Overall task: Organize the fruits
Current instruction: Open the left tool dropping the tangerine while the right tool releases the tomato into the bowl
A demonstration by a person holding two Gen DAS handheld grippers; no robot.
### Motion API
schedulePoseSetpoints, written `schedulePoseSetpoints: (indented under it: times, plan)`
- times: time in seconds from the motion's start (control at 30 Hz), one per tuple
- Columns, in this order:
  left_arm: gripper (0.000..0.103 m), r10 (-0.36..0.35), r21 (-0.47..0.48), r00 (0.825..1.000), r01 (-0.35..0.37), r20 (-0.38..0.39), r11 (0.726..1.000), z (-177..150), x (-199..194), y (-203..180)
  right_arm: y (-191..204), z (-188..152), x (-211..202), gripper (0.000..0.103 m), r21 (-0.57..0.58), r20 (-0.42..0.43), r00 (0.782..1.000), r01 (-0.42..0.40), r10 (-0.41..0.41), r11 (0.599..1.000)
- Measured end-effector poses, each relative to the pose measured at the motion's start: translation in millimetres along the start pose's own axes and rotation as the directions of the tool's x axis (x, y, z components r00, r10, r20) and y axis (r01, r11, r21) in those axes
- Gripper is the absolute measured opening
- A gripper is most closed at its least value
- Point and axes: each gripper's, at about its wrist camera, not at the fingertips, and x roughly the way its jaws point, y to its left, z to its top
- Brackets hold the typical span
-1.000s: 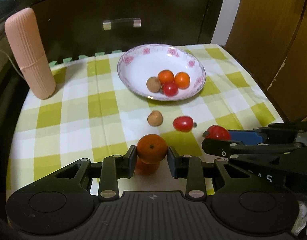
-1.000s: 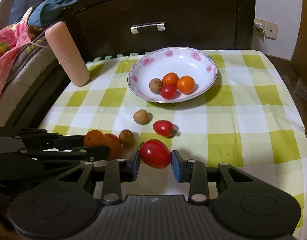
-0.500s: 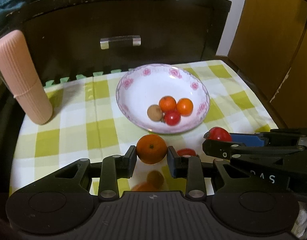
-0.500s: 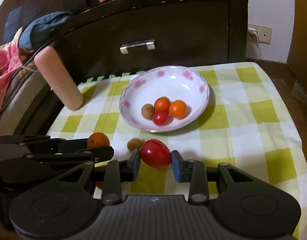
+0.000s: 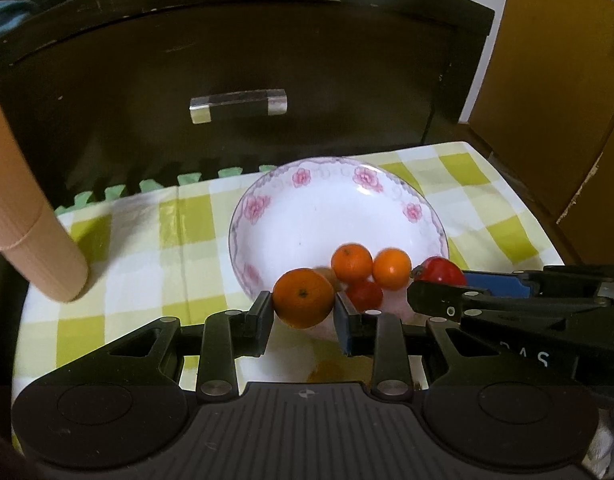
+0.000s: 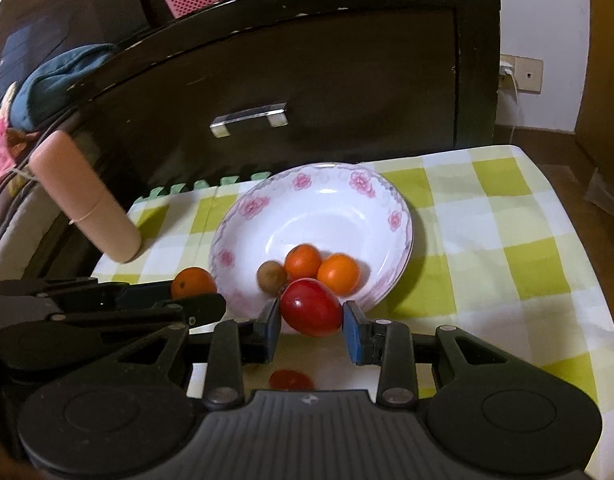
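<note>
Both grippers have neared the bowl (image 6: 403,216), fingers clamping orange (image 5: 303,298) and sideways-lying tomato (image 6: 312,307).

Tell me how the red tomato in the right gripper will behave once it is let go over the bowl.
The tomato is round and glossy, so it will probably roll downhill until it meets the fruit already in the bowl. Its skin looks thin and smooth; a long drop might bruise it. The right gripper holds it at its sides only, so it may slip if squeezed less.

Lighting: dim, warm indoor; glare spot inside bowl (image 6: 327,191); soft shadow right of bowl; fisheye-bent, vignetted edges; slight blur.
</note>
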Motion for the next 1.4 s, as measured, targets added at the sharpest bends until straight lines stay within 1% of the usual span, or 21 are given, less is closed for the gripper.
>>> schedulePoseSetpoints:
  times: [0.13, 0.37, 0.57, 0.77, 0.97, 1.17, 1.2, 1.27, 1.3, 1.4]
  plan:
    - [0.039, 0.008, -0.003, 1.0, -0.008, -0.002, 1.0, 7, 10, 2, -8, 7, 11, 0.032, 0.022, 0.002, 1.0, -0.007, 0.007, 1.0]
    - [0.039, 0.004, -0.03, 1.0, -0.004, -0.009, 1.0, 16, 25, 8, -12, 21, 28, 0.032, 0.0, 0.006, 1.0, 0.0, 0.0, 1.0]
    - [0.039, 0.003, -0.018, 1.0, -0.003, -0.017, 1.0, 18, 37, 6, -21, 31, 41, 0.033, 0.013, 0.007, 1.0, -0.012, 0.012, 1.0]
    - [0.04, 0.004, -0.023, 1.0, -0.005, -0.031, 1.0, 20, 44, 7, -29, 38, 51, 0.033, 0.049, 0.005, 1.0, -0.026, 0.026, 0.998]
    - [0.043, 0.016, -0.038, 0.999, -0.017, -0.028, 0.999, 22, 44, 10, -28, 41, 55, 0.033, 0.049, 0.002, 1.0, -0.031, 0.031, 0.998]
    - [0.049, 0.013, -0.047, 1.0, -0.014, -0.014, 0.999, 24, 37, 11, -27, 44, 53, 0.033, 0.057, 0.015, 1.0, -0.028, 0.027, 0.998]
    - [0.057, 0.008, -0.046, 1.0, -0.008, -0.01, 0.999, 24, 35, 10, -27, 46, 52, 0.034, 0.056, 0.015, 1.0, -0.027, 0.027, 0.998]
    - [0.062, -0.003, -0.038, 1.0, 0.003, 0.005, 0.999, 24, 30, 8, -27, 47, 50, 0.034, 0.059, 0.022, 0.999, -0.025, 0.023, 0.998]
    - [0.062, -0.004, -0.027, 1.0, 0.004, 0.012, 1.0, 23, 27, 6, -27, 47, 48, 0.037, 0.062, 0.028, 0.999, -0.026, 0.025, 0.998]
    - [0.062, 0.005, 0.017, 0.999, -0.006, 0.033, 1.0, 21, 18, -3, -23, 47, 40, 0.037, 0.059, 0.037, 0.999, -0.035, 0.033, 0.998]
